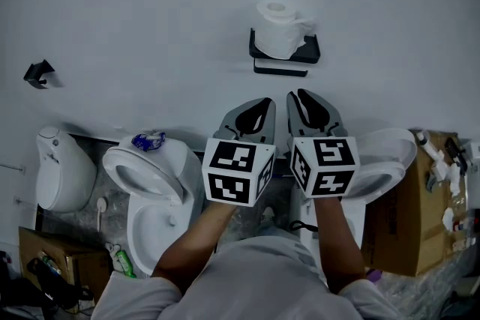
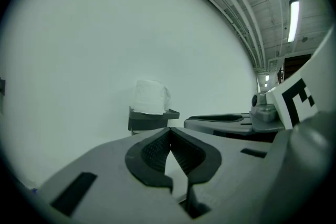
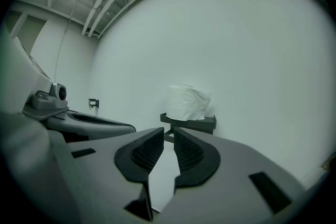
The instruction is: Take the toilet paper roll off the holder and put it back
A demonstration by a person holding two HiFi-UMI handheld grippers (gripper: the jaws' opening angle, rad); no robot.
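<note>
A white toilet paper roll (image 1: 280, 28) stands upright on a black wall holder (image 1: 309, 52), its loose end hanging over the front. Both grippers sit side by side below it, pointing at the wall and well short of the holder. My left gripper (image 1: 262, 103) is shut, its tips touching (image 2: 169, 131) and nothing between them; the roll (image 2: 150, 97) and holder (image 2: 153, 119) lie ahead, slightly to the left. My right gripper (image 1: 298, 95) shows a narrow gap between its tips (image 3: 168, 131), empty, with the roll (image 3: 187, 102) and holder (image 3: 190, 123) just beyond.
The wall is bare and white, with a small black hook (image 1: 39, 73) far to the left. Below the grippers are a white toilet (image 1: 150, 180), another white fixture (image 1: 64, 170) to its left, a second toilet (image 1: 386, 161) on the right and a cardboard box (image 1: 416, 225).
</note>
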